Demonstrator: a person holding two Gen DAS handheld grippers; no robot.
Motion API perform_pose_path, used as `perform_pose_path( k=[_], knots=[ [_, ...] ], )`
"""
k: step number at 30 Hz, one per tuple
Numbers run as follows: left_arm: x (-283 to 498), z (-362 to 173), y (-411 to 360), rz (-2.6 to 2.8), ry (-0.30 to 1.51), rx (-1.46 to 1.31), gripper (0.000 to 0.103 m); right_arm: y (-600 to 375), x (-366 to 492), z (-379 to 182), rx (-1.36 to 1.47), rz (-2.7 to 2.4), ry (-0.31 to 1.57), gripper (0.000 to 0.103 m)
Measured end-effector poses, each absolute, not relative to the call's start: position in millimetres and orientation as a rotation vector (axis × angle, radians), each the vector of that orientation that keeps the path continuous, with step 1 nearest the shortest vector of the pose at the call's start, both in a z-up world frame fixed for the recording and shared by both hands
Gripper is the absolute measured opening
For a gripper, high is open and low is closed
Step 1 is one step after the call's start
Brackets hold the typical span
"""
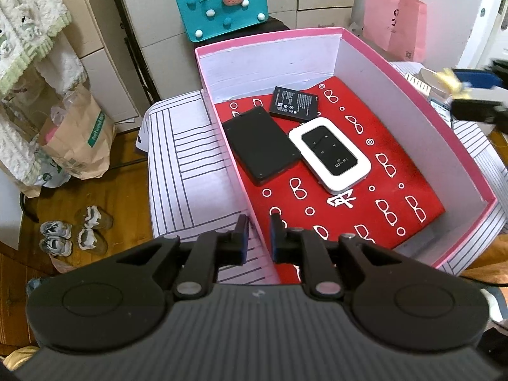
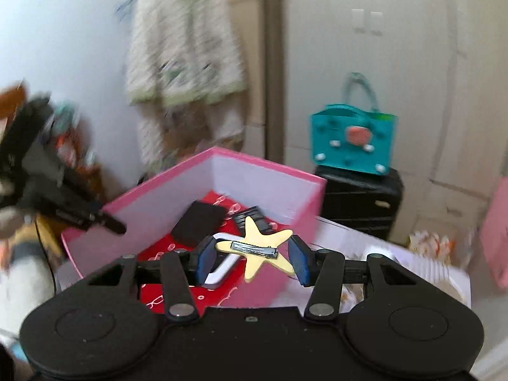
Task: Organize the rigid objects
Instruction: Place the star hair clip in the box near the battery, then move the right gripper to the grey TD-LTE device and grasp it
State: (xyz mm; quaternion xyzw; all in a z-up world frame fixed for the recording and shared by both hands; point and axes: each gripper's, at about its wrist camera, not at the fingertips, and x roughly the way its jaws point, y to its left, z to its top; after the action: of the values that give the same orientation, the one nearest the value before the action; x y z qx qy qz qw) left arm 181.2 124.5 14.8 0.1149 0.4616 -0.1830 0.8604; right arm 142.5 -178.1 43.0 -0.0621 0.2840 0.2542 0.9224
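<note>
Two grippers are working here, and I am starting with the nearest parts. On my right wrist view, the right gripper point(image 2: 252, 258) is clamping a pale yellow star-shaped hair clip point(image 2: 255, 247) between its blue pads point(image 2: 205, 262), the metal clasp side facing the camera. It is hanging above the near corner of the pink box point(image 2: 222, 171), with the box contents lying toward twelve o'clock past the star.

On my left wrist view, the left gripper point(image 1: 258, 238) is hovering with its jaws nearly together, a narrow gap showing and nothing between them. Its fingers are straddling the near left wall of the pink box point(image 1: 470, 146), which is sitting on a white striped cloth point(image 1: 181, 146).

Inside the box, a red patterned sheet point(image 1: 349, 209) is lining the floor. Toward one o'clock from the left fingertips, a white Wi-Fi router point(image 1: 330, 154) is lying flat, just beside a black flat case point(image 1: 260, 144) at twelve o'clock. Beyond both, a black battery point(image 1: 293, 104) is resting near the far wall, just beside the case's far corner.

At three o'clock, at the frame edge, the right gripper point(image 1: 473, 101) is appearing blurred with the yellow clip.

Farther off, a teal tote bag point(image 1: 222, 3) is standing at twelve o'clock, and a pink paper bag point(image 1: 395, 22) at one o'clock.
</note>
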Motion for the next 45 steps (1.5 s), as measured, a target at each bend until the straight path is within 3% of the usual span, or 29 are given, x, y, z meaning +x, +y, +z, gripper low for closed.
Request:
perform_pose_path(
  k=[13,18,22,30,36,43,45],
  knots=[
    [183.0,14.7,124.7,-0.399,0.972,0.241,0.013,-82.3,231.9,0.3,-0.608,0.488,0.850,0.055],
    [183.4,15.2,125.9,-0.398,0.976,0.233,0.013,-104.4,231.7,18.6,-0.441,0.455,0.794,0.063],
    [183.6,15.7,124.0,-0.391,0.977,0.239,0.013,-139.5,215.6,44.8,-0.238,0.459,0.738,0.064],
    [182.4,15.9,119.7,-0.385,0.975,0.259,0.013,-204.2,167.0,61.9,-0.246,0.301,0.700,0.062],
    [181.1,17.3,120.9,-0.377,0.970,0.229,0.013,-269.9,150.2,33.3,-0.044,0.237,0.785,0.063],
    [172.7,27.0,123.7,-0.356,0.912,0.206,0.013,-309.6,140.3,-36.7,0.103,0.116,0.781,0.066],
    [172.3,26.0,122.1,-0.350,0.906,0.217,0.013,-314.6,142.0,-50.8,0.133,0.113,0.785,0.072]
  ],
)
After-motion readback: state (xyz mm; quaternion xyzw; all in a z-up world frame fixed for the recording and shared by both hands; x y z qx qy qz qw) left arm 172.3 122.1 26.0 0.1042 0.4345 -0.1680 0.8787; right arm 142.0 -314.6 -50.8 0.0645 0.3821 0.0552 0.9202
